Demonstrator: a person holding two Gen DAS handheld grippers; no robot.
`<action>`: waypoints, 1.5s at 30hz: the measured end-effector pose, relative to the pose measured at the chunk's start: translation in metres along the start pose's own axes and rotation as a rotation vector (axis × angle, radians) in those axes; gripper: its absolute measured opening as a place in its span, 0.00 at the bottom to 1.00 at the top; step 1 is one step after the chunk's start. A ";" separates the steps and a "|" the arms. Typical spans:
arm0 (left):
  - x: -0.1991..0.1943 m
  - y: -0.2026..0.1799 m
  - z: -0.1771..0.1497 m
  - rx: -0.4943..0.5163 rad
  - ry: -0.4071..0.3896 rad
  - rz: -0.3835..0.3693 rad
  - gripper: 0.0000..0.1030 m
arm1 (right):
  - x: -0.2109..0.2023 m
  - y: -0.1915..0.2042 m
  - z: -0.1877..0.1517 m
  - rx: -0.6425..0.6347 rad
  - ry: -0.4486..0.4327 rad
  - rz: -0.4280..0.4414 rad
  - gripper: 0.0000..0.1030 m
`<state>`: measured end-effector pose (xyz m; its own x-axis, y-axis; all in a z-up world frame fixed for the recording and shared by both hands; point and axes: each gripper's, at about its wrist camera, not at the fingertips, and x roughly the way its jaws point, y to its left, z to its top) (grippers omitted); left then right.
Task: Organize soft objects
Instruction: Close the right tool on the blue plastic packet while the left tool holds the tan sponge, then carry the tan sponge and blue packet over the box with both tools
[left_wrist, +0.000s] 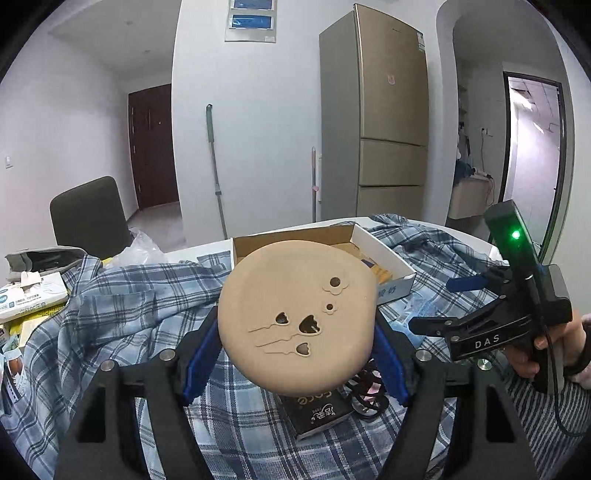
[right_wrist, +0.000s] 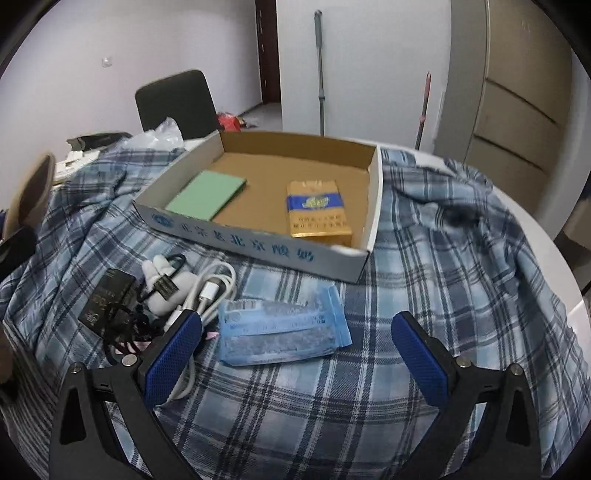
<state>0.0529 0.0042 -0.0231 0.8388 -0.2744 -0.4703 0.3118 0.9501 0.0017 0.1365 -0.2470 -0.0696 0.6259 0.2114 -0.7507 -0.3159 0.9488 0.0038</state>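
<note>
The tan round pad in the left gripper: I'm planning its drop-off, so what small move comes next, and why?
Probably carry the tan pad, clamped in the left gripper, forward over the cardboard box. The box lies just beyond it, with bare floor between the green pad and the yellow packet.

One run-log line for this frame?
left gripper: shut on round tan pad | right gripper: open over blue plastic pouch | cardboard box: behind

Even indoor light, fisheye edges, slight blur
</note>
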 end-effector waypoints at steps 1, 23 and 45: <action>0.000 0.000 0.000 0.000 0.002 0.002 0.74 | 0.003 0.000 0.000 -0.002 0.015 0.005 0.99; -0.002 0.008 -0.001 -0.045 0.011 0.006 0.75 | -0.024 0.016 -0.002 -0.074 -0.122 0.033 0.69; -0.067 -0.009 0.089 -0.017 -0.185 0.088 0.75 | -0.141 0.029 0.058 -0.091 -0.549 -0.075 0.69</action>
<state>0.0332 0.0009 0.0868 0.9306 -0.2116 -0.2987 0.2279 0.9735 0.0203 0.0803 -0.2356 0.0743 0.9207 0.2580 -0.2928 -0.3008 0.9471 -0.1114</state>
